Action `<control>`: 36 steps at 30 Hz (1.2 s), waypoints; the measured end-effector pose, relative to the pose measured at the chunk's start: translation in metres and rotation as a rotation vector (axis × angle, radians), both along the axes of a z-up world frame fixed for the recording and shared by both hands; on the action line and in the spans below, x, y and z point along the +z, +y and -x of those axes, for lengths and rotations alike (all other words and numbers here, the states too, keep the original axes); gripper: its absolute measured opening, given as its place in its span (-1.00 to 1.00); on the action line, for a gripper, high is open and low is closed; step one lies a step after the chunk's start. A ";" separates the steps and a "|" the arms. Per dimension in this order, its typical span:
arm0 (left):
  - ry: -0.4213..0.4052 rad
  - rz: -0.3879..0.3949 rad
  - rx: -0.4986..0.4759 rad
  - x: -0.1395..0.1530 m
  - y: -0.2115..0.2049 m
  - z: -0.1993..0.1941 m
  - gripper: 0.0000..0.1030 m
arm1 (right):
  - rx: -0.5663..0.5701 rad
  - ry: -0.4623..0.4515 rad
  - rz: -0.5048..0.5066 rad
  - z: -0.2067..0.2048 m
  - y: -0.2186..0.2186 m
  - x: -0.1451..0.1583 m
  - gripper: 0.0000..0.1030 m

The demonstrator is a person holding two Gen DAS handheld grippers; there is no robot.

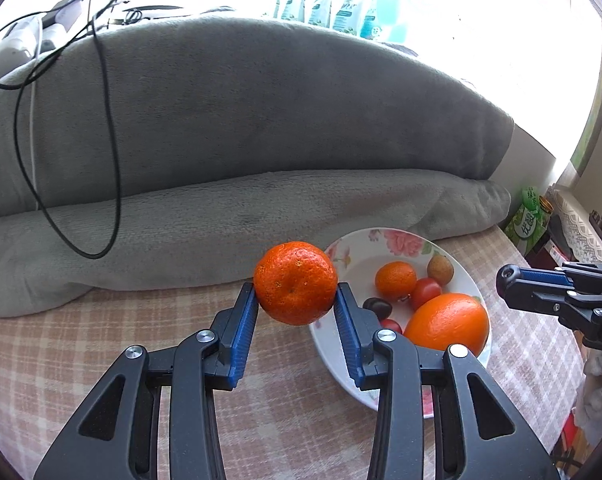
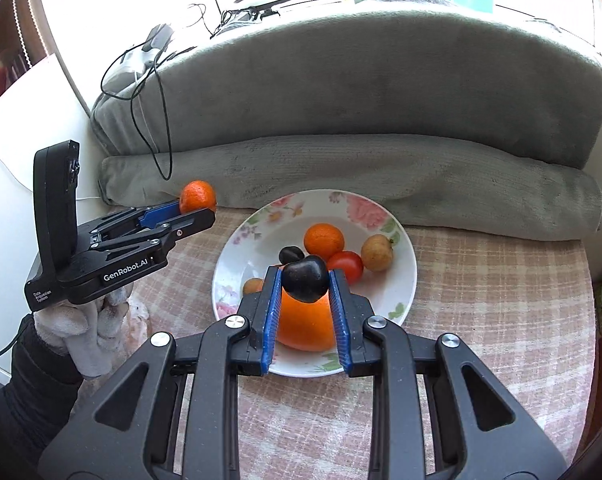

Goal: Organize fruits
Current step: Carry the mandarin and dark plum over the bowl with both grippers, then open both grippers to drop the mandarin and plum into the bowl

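My left gripper (image 1: 295, 298) is shut on a mandarin (image 1: 295, 282) and holds it just left of the floral plate (image 1: 357, 252); it also shows in the right wrist view (image 2: 199, 206). My right gripper (image 2: 305, 280) is shut on a dark plum-like fruit (image 2: 305, 278) above the plate (image 2: 405, 276). On the plate lie a large orange (image 2: 305, 328), a small mandarin (image 2: 324, 241), a red tomato (image 2: 347, 265), a tan round fruit (image 2: 377, 253), another dark fruit (image 2: 291, 254) and a small brown fruit (image 2: 253, 286).
The plate sits on a checked pink tablecloth (image 2: 481, 300). A grey blanket roll (image 2: 381, 172) runs along the back with black cables (image 1: 101, 140) over it. A green package (image 1: 527, 216) stands at the right edge.
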State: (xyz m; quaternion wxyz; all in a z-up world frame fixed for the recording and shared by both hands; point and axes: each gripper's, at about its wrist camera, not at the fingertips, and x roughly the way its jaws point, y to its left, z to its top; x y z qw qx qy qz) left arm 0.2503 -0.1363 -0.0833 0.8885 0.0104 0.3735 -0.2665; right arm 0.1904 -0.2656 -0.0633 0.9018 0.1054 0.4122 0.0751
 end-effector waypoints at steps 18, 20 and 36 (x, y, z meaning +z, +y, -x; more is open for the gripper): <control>0.004 -0.028 -0.059 0.000 -0.031 0.003 -0.27 | -0.034 0.044 -0.003 -0.019 -0.023 -0.020 -0.51; 0.003 -0.031 -0.064 0.000 -0.033 0.004 -0.27 | -0.035 0.043 -0.003 -0.019 -0.023 -0.020 -0.51; 0.002 -0.041 -0.073 0.002 -0.035 0.006 -0.25 | -0.026 0.034 0.006 -0.019 -0.023 -0.019 -0.47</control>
